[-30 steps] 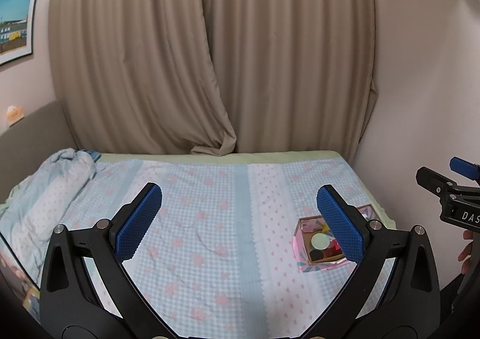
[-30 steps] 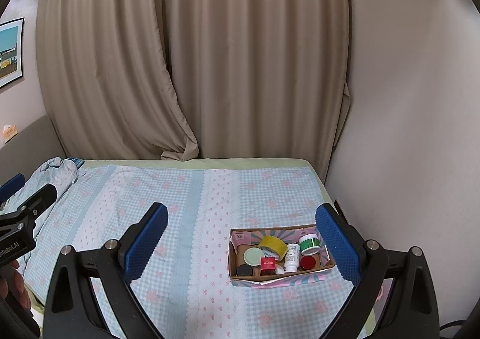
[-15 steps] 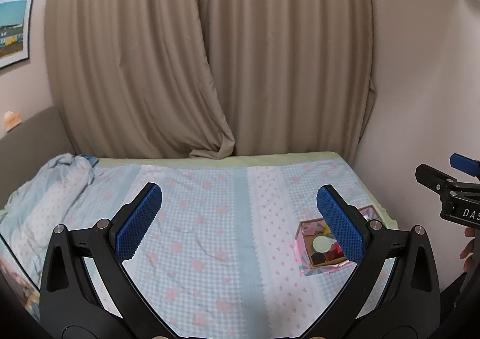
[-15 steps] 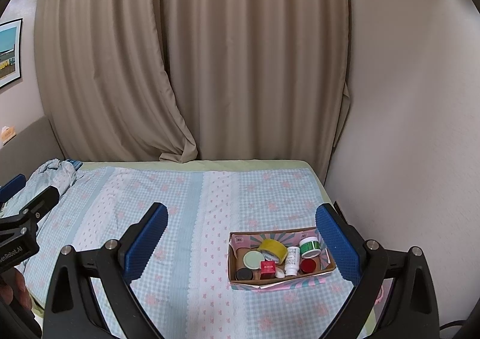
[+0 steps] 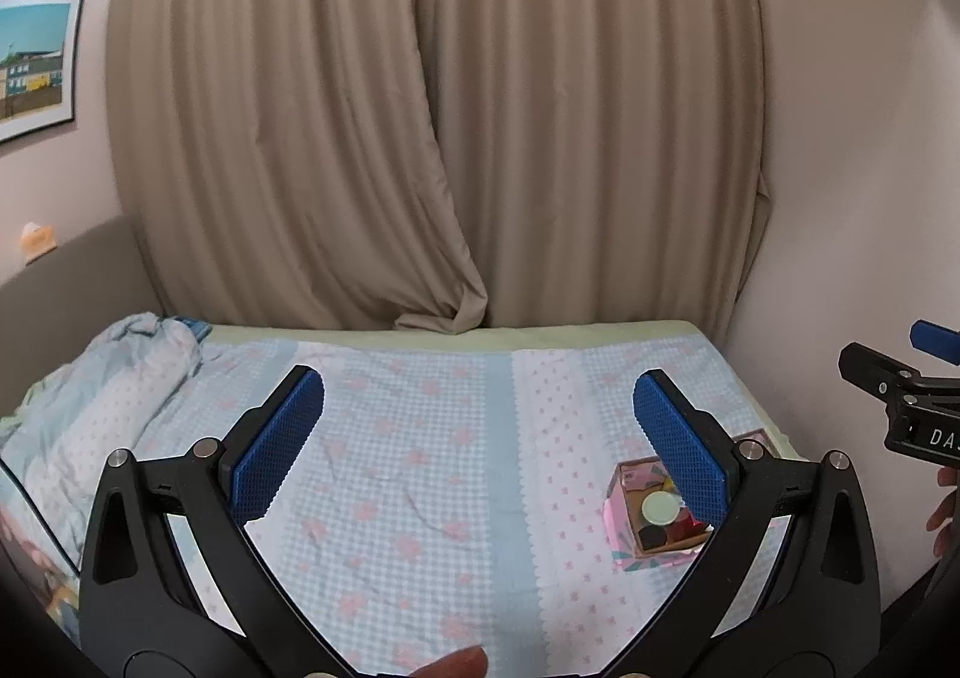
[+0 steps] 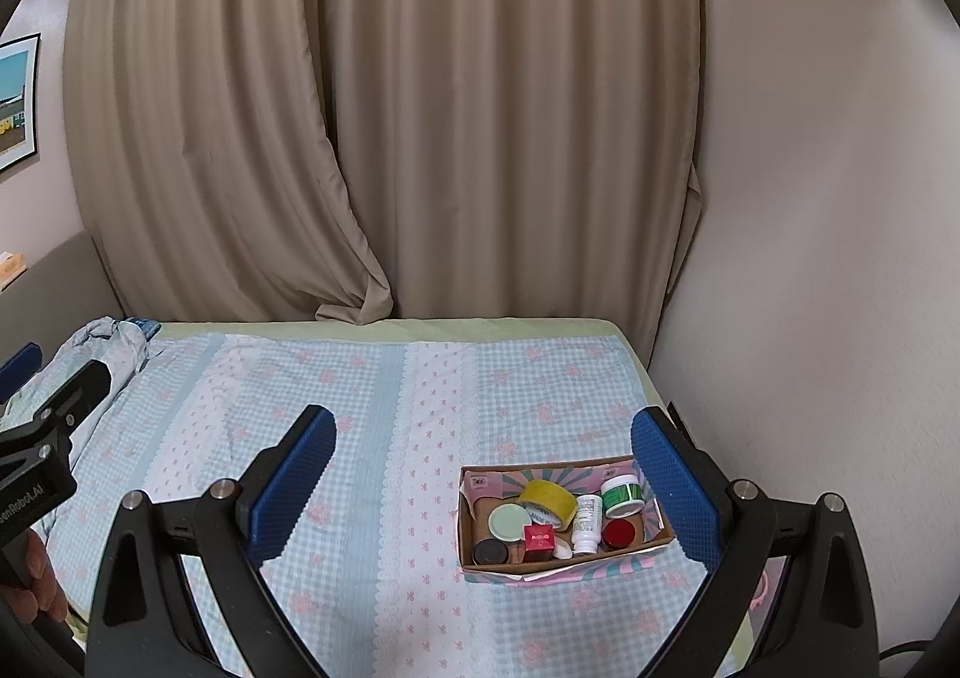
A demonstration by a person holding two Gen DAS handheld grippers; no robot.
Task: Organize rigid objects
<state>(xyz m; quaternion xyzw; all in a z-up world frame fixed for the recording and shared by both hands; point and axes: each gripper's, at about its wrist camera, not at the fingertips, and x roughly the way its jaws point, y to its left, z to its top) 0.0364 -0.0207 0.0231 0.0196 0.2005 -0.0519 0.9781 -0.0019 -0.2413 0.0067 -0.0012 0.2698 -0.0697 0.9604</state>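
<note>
Box of jars on bed, long axis across, at five o'clock under right hand-held gripper; left hand-held gripper farther; both wide open, empty.

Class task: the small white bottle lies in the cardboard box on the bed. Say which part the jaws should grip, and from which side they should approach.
Grip the white bottle across its narrow body, coming from above. The cardboard box walls and the neighbouring yellow tape roll and red-lidded jar likely block any sideways approach.
</note>
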